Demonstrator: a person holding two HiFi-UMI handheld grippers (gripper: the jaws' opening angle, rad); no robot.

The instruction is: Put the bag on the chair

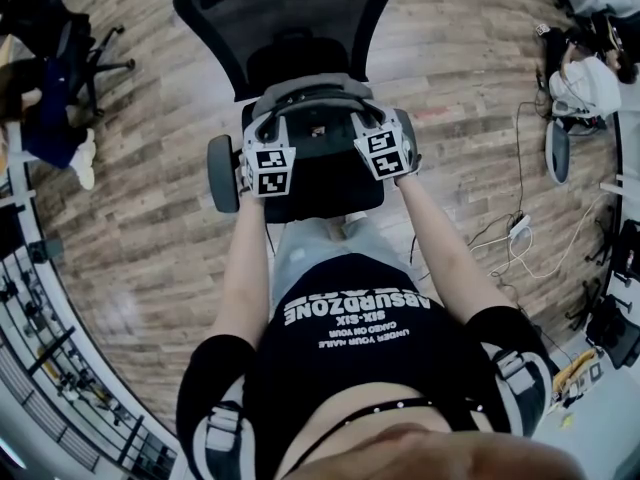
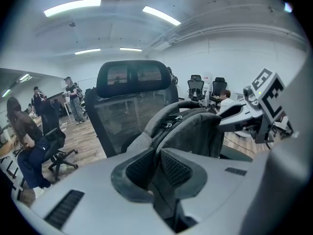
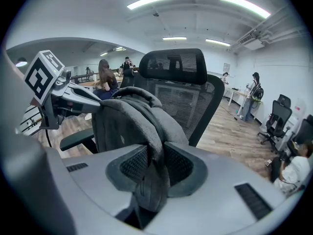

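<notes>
A grey backpack (image 1: pixel 316 120) is over the seat (image 1: pixel 325 190) of a black mesh office chair (image 1: pixel 285 18), close to its backrest. Whether it rests on the seat I cannot tell. My left gripper (image 1: pixel 272 133) is shut on the bag's left side; in the left gripper view its pads (image 2: pixel 177 169) pinch a fold of grey fabric below the bag (image 2: pixel 193 129). My right gripper (image 1: pixel 368 126) is shut on the right side, and in the right gripper view a grey strap (image 3: pixel 151 180) hangs pressed between its jaws. The backrest (image 3: pixel 195 94) rises just behind the bag (image 3: pixel 124 124).
The chair's armrests (image 1: pixel 222 173) flank the seat on a wood floor. Another office chair (image 1: pixel 70 53) and a seated person (image 2: pixel 29 146) are at the left. Cables (image 1: pixel 515 233) and a seated person (image 1: pixel 585 83) are at the right. A rack (image 1: pixel 50 368) fills the lower left.
</notes>
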